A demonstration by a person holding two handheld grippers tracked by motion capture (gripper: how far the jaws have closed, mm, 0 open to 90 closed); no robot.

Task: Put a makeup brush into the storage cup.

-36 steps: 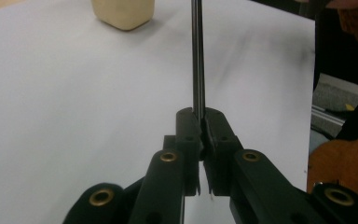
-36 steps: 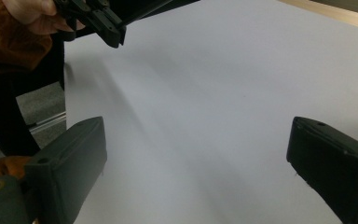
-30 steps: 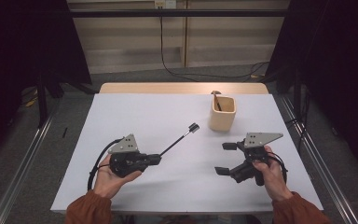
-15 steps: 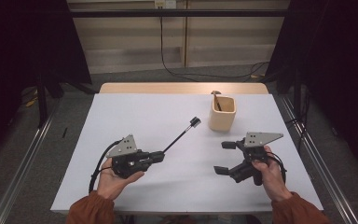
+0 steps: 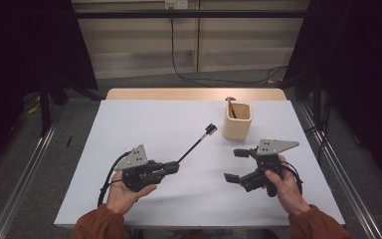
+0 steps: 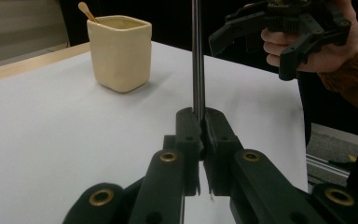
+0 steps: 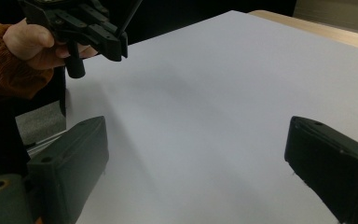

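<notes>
Gripping a thin black rod (image 5: 195, 144) near its lower end, the left claw (image 5: 175, 167) is closed tight on it above the bench (image 5: 154, 119). The rod slants up toward a cream cup (image 5: 237, 121) holding a small stick (image 6: 86, 11). Well apart, the right claw (image 5: 237, 165) stands wide open and empty.

Rust-orange ribbed sleeves (image 5: 95, 225), black grippers (image 5: 176, 167)
</notes>
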